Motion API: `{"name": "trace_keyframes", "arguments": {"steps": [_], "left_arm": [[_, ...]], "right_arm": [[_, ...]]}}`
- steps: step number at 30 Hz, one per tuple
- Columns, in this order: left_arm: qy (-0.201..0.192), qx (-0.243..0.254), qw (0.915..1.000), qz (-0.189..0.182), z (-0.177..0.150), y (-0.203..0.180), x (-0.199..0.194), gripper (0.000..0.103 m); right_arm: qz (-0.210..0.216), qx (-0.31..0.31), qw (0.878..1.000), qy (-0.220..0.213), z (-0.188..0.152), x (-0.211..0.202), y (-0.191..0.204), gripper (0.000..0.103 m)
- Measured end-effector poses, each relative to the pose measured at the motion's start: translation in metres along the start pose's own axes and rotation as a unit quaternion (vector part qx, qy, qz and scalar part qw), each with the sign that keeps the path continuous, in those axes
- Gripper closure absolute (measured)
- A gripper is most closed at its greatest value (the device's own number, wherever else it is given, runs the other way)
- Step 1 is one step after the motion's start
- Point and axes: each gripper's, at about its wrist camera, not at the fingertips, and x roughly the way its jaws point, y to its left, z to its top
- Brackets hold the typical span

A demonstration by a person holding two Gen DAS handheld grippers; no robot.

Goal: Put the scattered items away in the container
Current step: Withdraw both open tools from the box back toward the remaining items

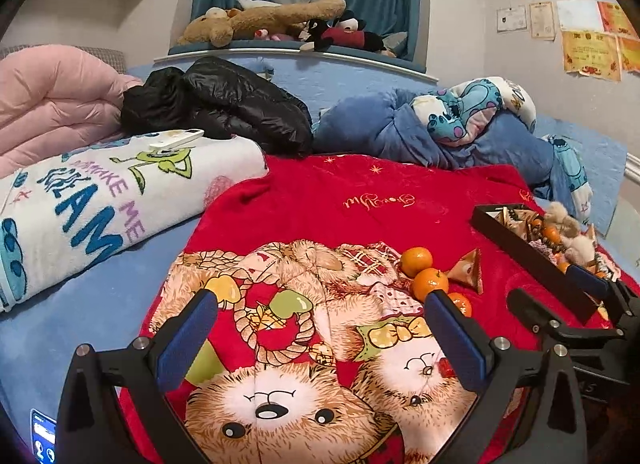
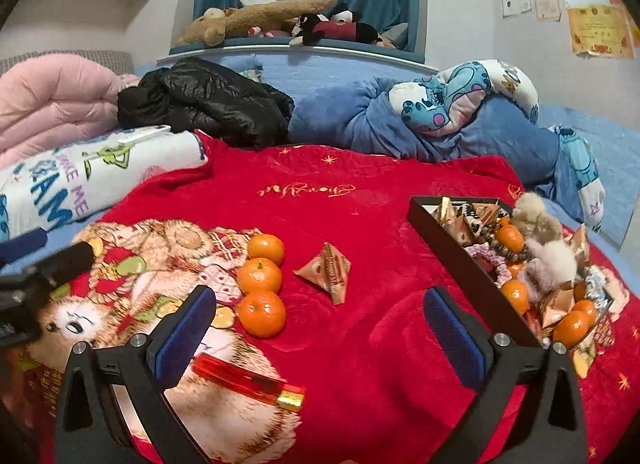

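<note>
I see a bed (image 2: 608, 159) with a red blanket (image 2: 360, 223) spread over it, bear print on its near-left part. Pink quilt (image 2: 52, 103) at 10 o'clock, black jacket (image 2: 208, 99) at 11, blue blanket (image 2: 460, 131) at 1, a white printed towel (image 2: 80, 183) at 9.

Black tray (image 2: 456, 252) sits on the red blanket at 3 o'clock in my right wrist view, already packed: oranges, folded paper packets, beads, a fluffy toy (image 2: 548, 248) on top. In my left wrist view the tray (image 1: 532, 252) is at 2–3 o'clock.

Still loose on the blanket: three oranges (image 2: 260, 276) in a touching row at centre-left, a triangular snack packet (image 2: 328, 272) just beside them toward 3 o'clock, well apart from the tray. A red lighter (image 2: 248, 382) lies near 7 o'clock, its end behind my right gripper's left finger.

My right gripper (image 2: 320, 340): jaws spread wide, nothing between them, hovering above the blanket between oranges and tray. My left gripper (image 1: 320, 340): jaws spread too, empty, over the bear print; the oranges (image 1: 428, 280) peek out at its right finger.
</note>
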Motion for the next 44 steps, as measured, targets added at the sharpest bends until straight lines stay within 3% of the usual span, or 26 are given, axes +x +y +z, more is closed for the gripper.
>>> {"name": "trace_keyframes", "arguments": {"steps": [12, 32, 44], "left_arm": [[0.018, -0.020, 0.9996, -0.002, -0.005, 0.007, 0.013, 0.000], [0.011, 0.027, 0.9995, 0.010, -0.009, -0.011, 0.014, 0.000], [0.020, 0.024, 0.9993, 0.020, -0.010, -0.008, 0.019, 0.000]], "right_arm": [[0.044, 0.030, 0.998, 0.020, -0.006, 0.007, -0.006, 0.000], [0.055, 0.029, 0.998, 0.014, -0.003, 0.006, -0.002, 0.000], [0.056, 0.044, 0.997, 0.035, -0.008, 0.013, -0.001, 0.000]]}}
